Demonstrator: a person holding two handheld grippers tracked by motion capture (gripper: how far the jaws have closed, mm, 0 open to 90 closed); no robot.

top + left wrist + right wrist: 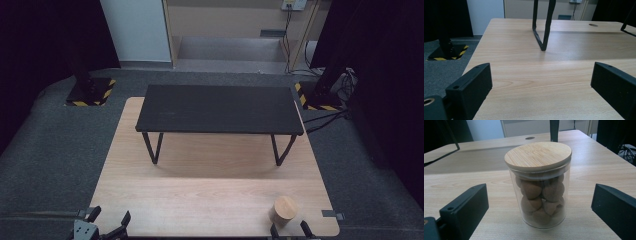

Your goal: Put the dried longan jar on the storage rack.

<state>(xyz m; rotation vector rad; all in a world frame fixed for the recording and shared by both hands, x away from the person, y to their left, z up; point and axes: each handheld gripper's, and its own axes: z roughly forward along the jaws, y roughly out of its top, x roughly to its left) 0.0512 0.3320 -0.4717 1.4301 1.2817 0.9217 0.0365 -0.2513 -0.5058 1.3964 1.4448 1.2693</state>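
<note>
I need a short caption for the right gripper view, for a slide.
Open right gripper facing a glass jar with bamboo lid, upright on the wooden table.

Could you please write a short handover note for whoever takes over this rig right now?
Left tool: open, holding nothing, at the table's near left edge.
Right tool: open, jaws on either side of the glass jar but not touching it.
The jar stands upright near the wooden table's near right corner, bamboo lid on, with round brown pieces inside.
The black shelf stands behind, its top bare.
Done: the right tool is lined up on the jar.
Left: probably close on the jar and lift it; nothing has been grasped yet.
</note>
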